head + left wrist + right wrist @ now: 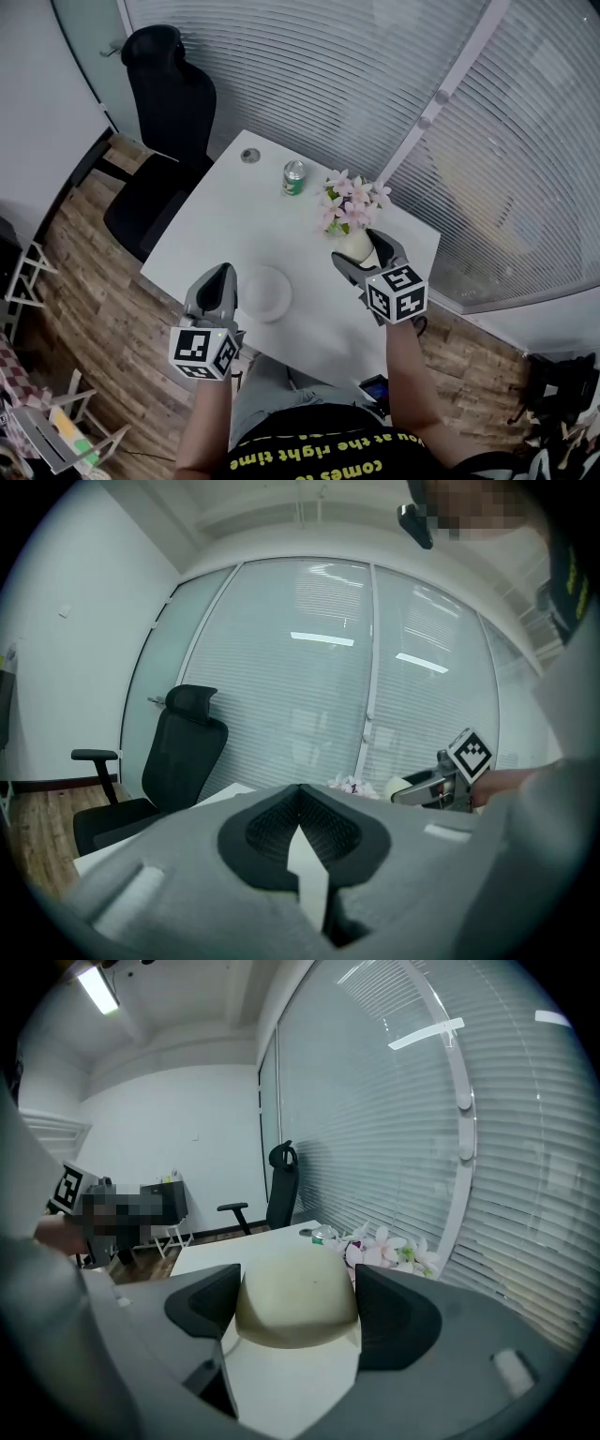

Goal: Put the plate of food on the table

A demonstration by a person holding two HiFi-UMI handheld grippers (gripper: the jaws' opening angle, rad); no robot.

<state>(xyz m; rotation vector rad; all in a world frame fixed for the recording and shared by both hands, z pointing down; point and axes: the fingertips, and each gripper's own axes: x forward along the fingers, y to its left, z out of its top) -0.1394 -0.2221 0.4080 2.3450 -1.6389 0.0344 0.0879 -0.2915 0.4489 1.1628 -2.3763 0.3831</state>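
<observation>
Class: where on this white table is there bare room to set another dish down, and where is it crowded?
Free: the left half of the table, between the small round disc and the plate. Crowded: the right side, with can, flowers and right claw holding a cream object.

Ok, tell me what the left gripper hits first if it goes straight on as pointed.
Nothing close: the left gripper points over the white rectangular table, and its view shows only the blind-covered glass wall ahead. Depth is uncertain.
</observation>
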